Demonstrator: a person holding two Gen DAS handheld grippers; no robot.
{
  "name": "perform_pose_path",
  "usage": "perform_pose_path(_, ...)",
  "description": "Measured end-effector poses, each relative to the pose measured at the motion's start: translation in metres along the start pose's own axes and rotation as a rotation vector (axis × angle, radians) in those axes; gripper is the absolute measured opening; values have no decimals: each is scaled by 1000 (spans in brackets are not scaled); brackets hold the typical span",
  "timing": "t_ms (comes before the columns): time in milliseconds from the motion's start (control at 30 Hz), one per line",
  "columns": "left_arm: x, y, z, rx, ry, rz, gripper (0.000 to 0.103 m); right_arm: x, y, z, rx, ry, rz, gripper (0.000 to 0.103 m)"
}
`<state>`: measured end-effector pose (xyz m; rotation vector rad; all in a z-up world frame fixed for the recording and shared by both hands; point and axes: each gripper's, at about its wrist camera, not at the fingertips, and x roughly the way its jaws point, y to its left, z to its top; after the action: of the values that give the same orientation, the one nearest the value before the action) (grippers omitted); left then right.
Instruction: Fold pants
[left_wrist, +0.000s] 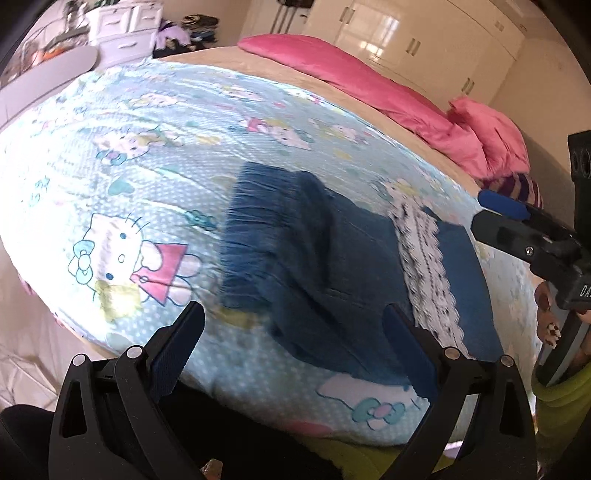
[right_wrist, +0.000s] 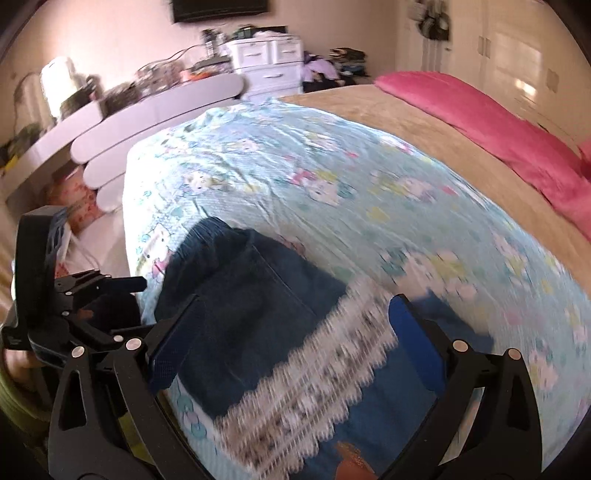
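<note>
Dark blue denim pants (left_wrist: 325, 258) with a white lace band (left_wrist: 424, 266) lie folded on the Hello Kitty bedspread (left_wrist: 166, 147), near the bed's front edge. My left gripper (left_wrist: 295, 347) is open and empty, just above the pants' near end. My right gripper (right_wrist: 291, 350) is open and empty, its fingers on either side of the pants (right_wrist: 258, 310) and lace band (right_wrist: 314, 376), which look blurred. The right gripper also shows at the right edge of the left wrist view (left_wrist: 517, 225). The left gripper shows at the left of the right wrist view (right_wrist: 92, 295).
A pink blanket (left_wrist: 369, 81) lies along the far side of the bed over a tan sheet (right_wrist: 406, 110). A white drawer unit (right_wrist: 269, 62) and a cluttered shelf (right_wrist: 155, 96) stand beyond the bed. White wardrobe doors (left_wrist: 406, 40) line the back wall.
</note>
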<state>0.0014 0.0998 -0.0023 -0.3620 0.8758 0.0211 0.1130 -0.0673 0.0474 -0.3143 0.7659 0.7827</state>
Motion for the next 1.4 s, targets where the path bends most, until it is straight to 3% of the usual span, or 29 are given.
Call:
perform_pose_path(200,11,18,4,-58,15,-49,95,38,21,32,-75,48,91,94)
perform_pose_path(233,13,21,4,-75,21,-79,92,42,24,34,-88,58,103,94)
perform_pose_path(267,14,23,4,-88,22,-100,82,49,29,37,-110,72,123,94)
perform_pose_path(333,18,24,4,-96,32,-126,72,61,39,41,-155,99,146,94)
perform_pose_path(500,25,23,1,-95,55,-160,66,101,53,48,-207,190,188,94)
perform_pose_path(700,28,25,0,-108,67,-176,65,144,53,51,-185,316,320,94)
perform_pose_path(867,29,25,-1,-113,73,-184,71,174,48,44,-125,382,414,93)
perform_pose_path(1000,32,19,-1,-77,80,-160,76,167,51,41,-144,344,471,53)
perform_pose_path(1133,31,15,0,-56,74,-133,84,143,41,42,-149,285,460,34)
perform_pose_path(1267,23,7,-2,-21,40,-83,89,114,21,42,-100,210,483,30)
perform_pose_path(1400,22,-10,-7,5,33,-118,89,87,0,35,-58,148,513,30)
